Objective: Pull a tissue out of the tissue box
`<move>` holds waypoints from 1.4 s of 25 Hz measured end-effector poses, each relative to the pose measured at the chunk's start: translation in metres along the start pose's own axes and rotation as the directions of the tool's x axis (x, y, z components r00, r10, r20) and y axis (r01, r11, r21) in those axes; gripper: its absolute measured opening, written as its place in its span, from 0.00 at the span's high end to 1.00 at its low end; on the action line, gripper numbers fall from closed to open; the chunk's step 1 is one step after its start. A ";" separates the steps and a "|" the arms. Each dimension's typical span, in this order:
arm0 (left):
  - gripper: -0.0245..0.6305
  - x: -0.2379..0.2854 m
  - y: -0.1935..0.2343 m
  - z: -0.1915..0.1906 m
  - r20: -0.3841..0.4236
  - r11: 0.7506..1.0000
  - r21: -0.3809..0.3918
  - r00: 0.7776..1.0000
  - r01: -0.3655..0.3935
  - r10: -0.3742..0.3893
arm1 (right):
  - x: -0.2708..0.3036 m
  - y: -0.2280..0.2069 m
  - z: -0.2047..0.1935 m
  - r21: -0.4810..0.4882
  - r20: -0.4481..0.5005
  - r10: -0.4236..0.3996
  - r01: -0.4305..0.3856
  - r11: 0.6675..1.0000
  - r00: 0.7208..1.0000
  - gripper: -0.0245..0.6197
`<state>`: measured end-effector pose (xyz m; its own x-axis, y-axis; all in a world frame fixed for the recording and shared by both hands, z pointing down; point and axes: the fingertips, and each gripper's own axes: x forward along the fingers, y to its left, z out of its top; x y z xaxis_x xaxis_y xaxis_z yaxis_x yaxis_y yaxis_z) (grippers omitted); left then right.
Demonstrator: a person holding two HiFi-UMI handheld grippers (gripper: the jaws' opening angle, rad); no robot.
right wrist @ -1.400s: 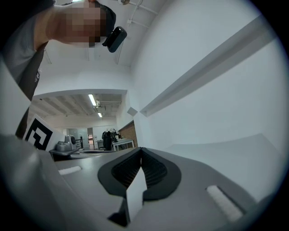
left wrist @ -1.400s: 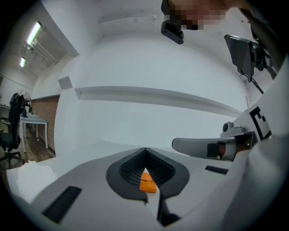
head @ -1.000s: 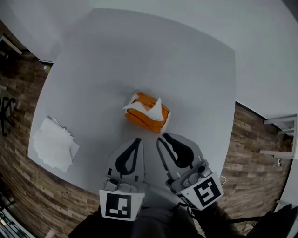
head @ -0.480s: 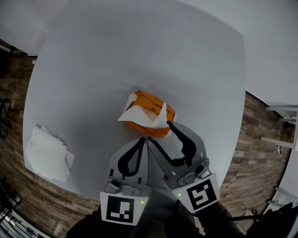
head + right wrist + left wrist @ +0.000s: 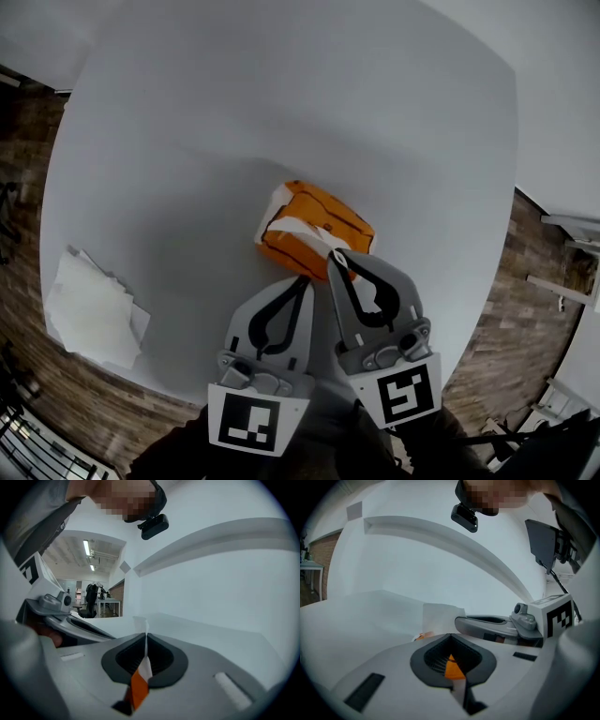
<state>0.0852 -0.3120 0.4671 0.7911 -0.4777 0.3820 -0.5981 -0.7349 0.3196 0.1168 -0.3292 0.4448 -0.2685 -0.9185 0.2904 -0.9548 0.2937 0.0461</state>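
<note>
An orange tissue box (image 5: 323, 220) lies on the white table (image 5: 187, 131), with a white tissue (image 5: 289, 225) coming out of its top. My right gripper (image 5: 335, 255) reaches over the box's near right corner, shut on the tissue. In the right gripper view a thin strip of tissue (image 5: 146, 644) is pinched between the closed jaws of my right gripper (image 5: 145, 637), with the orange box (image 5: 139, 688) below. My left gripper (image 5: 302, 281) is shut, its tips at the box's near side. In the left gripper view the box (image 5: 453, 666) shows through the gap below the closed jaws.
A loose pile of white tissues (image 5: 94, 309) lies near the table's left edge. Wooden floor (image 5: 28, 187) surrounds the table on the left and right. The right gripper's body (image 5: 497, 625) sits close beside my left gripper.
Both grippers moved forward and down to the box. The right gripper's jaws opened wide, then shut on the tissue, which stood up earlier and now lies lower.
</note>
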 end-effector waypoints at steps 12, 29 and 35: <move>0.96 0.034 -0.009 -0.014 -0.008 0.996 0.059 0.998 0.064 -0.064 | -0.005 0.013 0.015 -0.023 0.030 0.053 -0.052 0.998 0.998 0.95; 0.96 0.002 -0.018 0.011 0.052 1.000 0.019 0.998 0.018 -0.019 | -0.069 0.069 0.133 -0.076 0.275 0.173 -0.158 0.984 0.946 0.95; 0.96 -0.065 -0.031 0.039 0.117 0.999 0.026 0.992 -0.042 0.039 | -0.106 0.090 0.160 -0.045 0.314 0.157 -0.150 0.988 0.937 0.95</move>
<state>0.0569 -0.2772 0.3985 0.7768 -0.5588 0.2903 -0.6274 -0.7264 0.2805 0.0394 -0.2476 0.2656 -0.4412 -0.8972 -0.0205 -0.8969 0.4400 0.0448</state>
